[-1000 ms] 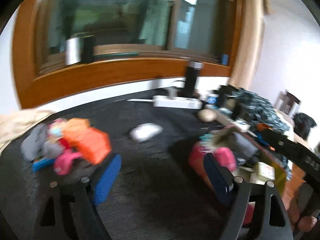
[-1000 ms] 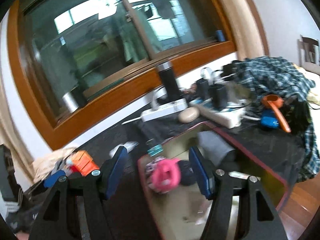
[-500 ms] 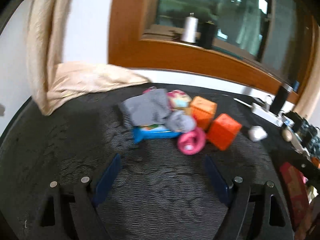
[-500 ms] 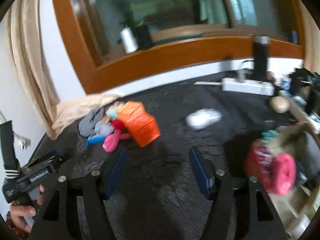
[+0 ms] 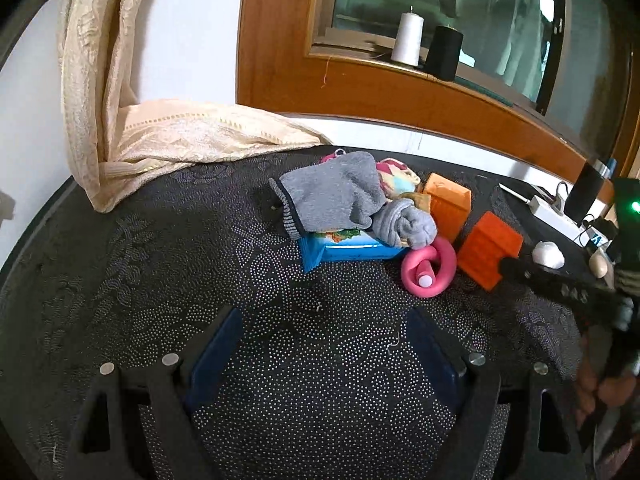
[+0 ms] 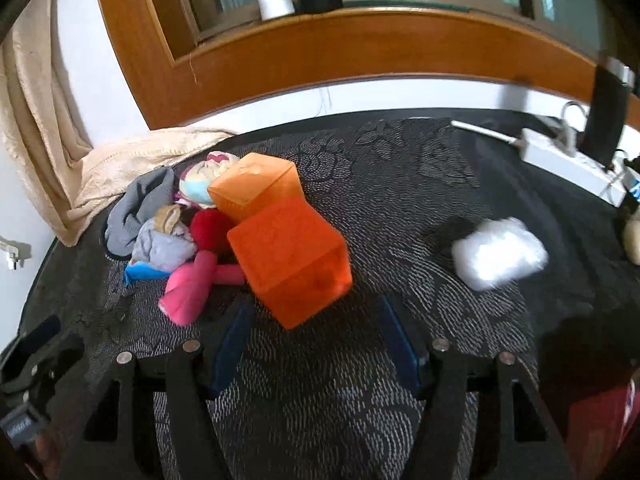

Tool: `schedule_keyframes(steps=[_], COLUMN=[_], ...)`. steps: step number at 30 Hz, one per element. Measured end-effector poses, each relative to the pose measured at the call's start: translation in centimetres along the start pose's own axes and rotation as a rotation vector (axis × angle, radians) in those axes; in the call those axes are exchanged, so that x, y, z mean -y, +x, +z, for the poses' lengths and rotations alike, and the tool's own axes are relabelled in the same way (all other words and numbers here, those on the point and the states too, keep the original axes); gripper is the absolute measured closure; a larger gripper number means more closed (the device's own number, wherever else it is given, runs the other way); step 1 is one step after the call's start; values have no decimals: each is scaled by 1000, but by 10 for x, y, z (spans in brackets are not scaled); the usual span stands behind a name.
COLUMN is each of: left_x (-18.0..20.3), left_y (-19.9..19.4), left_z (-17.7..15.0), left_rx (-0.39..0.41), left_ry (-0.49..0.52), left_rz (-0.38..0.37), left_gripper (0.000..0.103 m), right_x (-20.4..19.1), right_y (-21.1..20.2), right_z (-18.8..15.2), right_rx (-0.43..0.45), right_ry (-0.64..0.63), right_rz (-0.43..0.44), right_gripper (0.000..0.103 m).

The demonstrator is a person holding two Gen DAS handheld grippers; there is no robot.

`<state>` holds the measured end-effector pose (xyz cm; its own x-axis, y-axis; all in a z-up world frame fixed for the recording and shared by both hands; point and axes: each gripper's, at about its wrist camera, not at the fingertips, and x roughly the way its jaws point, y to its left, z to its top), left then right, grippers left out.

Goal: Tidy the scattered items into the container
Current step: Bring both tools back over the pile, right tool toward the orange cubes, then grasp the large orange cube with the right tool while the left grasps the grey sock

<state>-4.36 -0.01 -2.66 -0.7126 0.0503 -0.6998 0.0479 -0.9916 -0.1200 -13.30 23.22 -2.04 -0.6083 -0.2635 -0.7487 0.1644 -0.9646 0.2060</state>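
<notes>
I am holding both grippers over the dark, dotted worktop (image 5: 168, 248), and both are empty. The left gripper (image 5: 324, 352) is standing wide; the right gripper (image 6: 314, 340) is parted a little less, with nothing between its blue pads. A second ago both were looking toward the red container with a pink toy in it; now they are facing the pile, so I judge I am coming back for the next item.

Just beyond my right gripper is lying a translucent orange box (image 6: 290, 260), hard-edged and likely slippery. A paler orange box (image 6: 256, 186) is leaning behind it. Beside them a glossy pink ring (image 5: 429, 262) is resting against a blue packet (image 5: 348, 250). Soft grey socks (image 5: 336, 196) are draped over the packet, one rolled into a ball. Off to the right, apart from the pile, a white crumpled wad (image 6: 498, 252) is showing blurred. Only a red corner of the container (image 6: 600, 416) is showing at my right.
</notes>
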Motion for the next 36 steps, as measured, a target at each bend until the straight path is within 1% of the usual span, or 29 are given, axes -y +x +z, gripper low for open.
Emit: schedule_keyframes(steps=[3,7,10,14,17,19,21,23,27,36], left_x=[2,2,2,6,10,13,15,16,17,28], left_y=[1,5,8,13,15,15,13,11,11,6], left_z=[1,-1,-3,-4,-6,-7,-7,-8,-8,-10], left_rx=[-15,-25,-33,-43,-51,-51,-43,-38,-38,-23], left_ry=[0,-4,-9,-9,-1,7,11,7,1,8], left_rz=[-2,0,3,15,16,15,13,9,10,1], left_gripper=[17,17,17,17,17,17,17,17,17,17], right_x=[1,-1,0,3,-4,-7,-6,-3,-5,-2], right_y=[8,14,14,13,19,22,21,17,3,-46], right_z=[7,9,8,9,8,6,5,5,5,-11], right_rx=[-5,-4,1,14,9,9,12,17,50,108], right_ry=[-28,-110,-158,-156,-174,-186,-181,-154,-141,-73], right_rz=[32,72,85,107,89,54,45,45,11,35], right_gripper=[35,35,35,35,35,39,44,45,46,46])
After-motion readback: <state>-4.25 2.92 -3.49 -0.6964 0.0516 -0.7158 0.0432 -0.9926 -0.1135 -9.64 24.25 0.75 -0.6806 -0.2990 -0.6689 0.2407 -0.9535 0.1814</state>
